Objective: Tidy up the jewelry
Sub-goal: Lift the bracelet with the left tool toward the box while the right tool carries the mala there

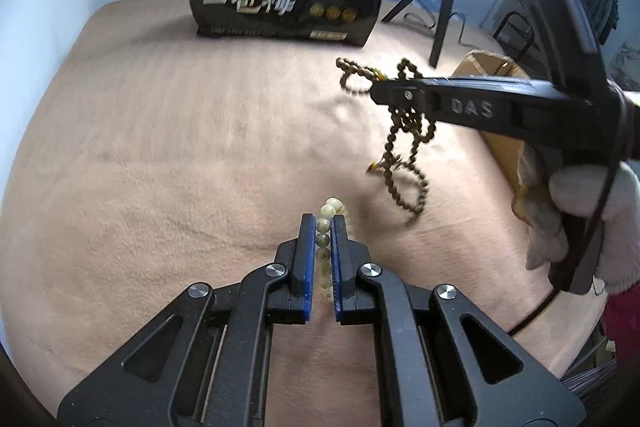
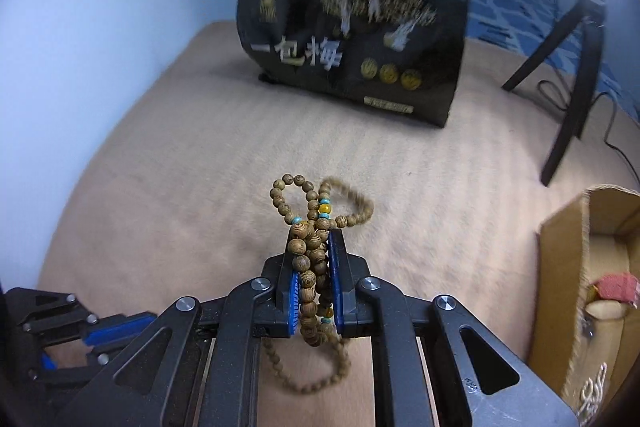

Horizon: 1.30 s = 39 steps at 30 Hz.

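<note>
Brown wooden-bead strand (image 2: 310,267) clenched in right claw (image 2: 314,259), pale round-bead bracelet (image 1: 325,239) pinched in left claw (image 1: 323,247), open cardboard box (image 2: 592,267) lying rightward, nearer the right.

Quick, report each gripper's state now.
Left gripper: shut on the pale bead bracelet.
Right gripper: shut on the brown wooden bead strand, loops dangling.

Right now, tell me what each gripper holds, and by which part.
Left gripper: pale bead bracelet, pinched across its strand. Right gripper: brown bead string, clamped mid-bundle, loops hanging free.
</note>
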Each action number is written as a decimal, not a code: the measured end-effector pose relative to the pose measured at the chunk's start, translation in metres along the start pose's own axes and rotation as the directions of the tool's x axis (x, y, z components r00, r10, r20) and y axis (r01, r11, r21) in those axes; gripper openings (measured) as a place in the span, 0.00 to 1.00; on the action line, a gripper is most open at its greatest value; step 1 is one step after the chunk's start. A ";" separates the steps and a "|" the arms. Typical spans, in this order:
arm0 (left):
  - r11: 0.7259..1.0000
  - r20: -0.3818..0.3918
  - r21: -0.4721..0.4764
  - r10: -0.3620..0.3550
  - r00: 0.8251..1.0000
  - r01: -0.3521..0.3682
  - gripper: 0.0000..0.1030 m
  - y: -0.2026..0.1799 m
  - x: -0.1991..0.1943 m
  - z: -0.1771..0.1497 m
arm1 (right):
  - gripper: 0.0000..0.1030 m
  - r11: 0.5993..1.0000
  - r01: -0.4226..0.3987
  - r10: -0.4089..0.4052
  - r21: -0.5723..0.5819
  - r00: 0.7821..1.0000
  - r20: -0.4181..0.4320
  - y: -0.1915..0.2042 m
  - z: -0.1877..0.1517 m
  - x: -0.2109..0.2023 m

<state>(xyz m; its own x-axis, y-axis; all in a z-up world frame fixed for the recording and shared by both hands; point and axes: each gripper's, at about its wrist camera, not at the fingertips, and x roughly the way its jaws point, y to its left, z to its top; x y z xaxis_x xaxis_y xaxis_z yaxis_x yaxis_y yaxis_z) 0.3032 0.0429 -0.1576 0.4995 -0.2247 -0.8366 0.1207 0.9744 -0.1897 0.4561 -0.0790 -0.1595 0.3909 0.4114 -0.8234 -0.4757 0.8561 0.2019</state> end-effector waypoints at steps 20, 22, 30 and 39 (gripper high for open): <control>0.987 0.192 0.091 -0.149 0.970 0.134 0.05 -0.065 -0.073 0.034 | 0.11 0.993 0.050 -0.075 0.103 0.963 0.260 -0.036 -0.042 -0.170; 0.983 0.196 0.103 -0.168 0.966 0.150 0.05 -0.074 -0.074 0.038 | 0.11 0.991 0.074 -0.102 0.114 0.958 0.268 -0.047 -0.046 -0.179; 0.963 0.160 0.155 -0.244 0.956 0.220 0.05 -0.128 -0.055 0.048 | 0.11 0.972 0.137 -0.186 0.191 0.946 0.267 -0.103 -0.060 -0.201; 0.935 0.109 0.212 -0.313 0.943 0.286 0.05 -0.191 -0.027 0.053 | 0.11 0.953 0.177 -0.235 0.247 0.944 0.231 -0.151 -0.072 -0.201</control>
<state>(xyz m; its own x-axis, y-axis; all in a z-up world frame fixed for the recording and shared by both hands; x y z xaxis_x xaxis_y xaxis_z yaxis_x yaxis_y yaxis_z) 0.3124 -0.1377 -0.0719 0.5266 -0.5179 -0.6741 0.4374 0.8451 -0.3076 0.3923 -0.3132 -0.0626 0.6628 0.2593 -0.7024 -0.1895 0.9657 0.1777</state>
